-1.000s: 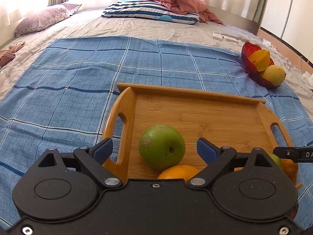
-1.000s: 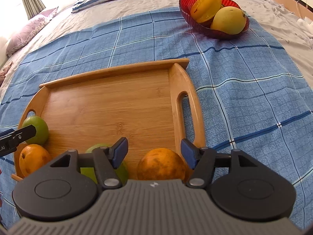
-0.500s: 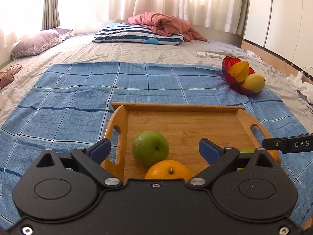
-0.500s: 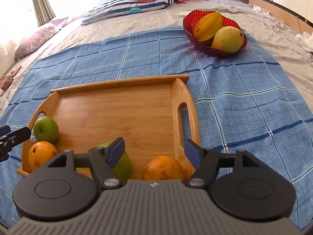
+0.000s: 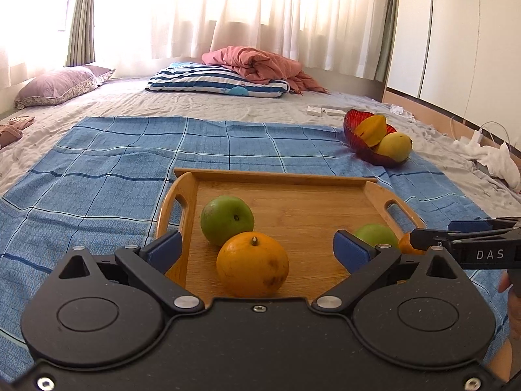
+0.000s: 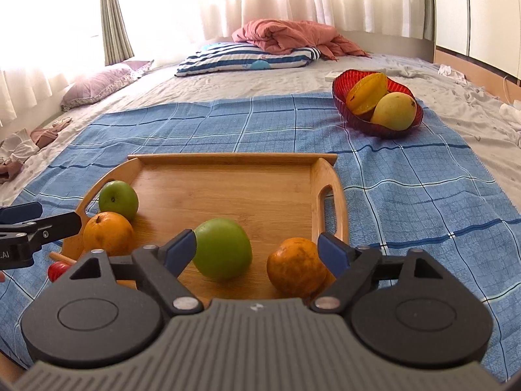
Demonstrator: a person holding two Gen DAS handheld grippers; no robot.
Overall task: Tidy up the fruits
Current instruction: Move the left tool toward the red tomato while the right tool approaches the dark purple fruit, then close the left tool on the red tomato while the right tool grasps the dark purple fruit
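Fruit arrangement on a wooden tray (image 6: 228, 192) lying on a blue checked cloth (image 6: 407, 195) over a bed. At the tray's near left, a green apple (image 5: 227, 220) touches an orange (image 5: 252, 268); at its near right lie a second green apple (image 6: 222, 249) and second orange (image 6: 296, 272). Left gripper (image 5: 257, 247) and right gripper (image 6: 257, 249) have both just been opening and stand wide, pads clear of the fruit, gripping nothing. Far right, a red bowl (image 6: 340, 97) holds a starfruit (image 6: 366, 93) and mango (image 6: 394, 110).
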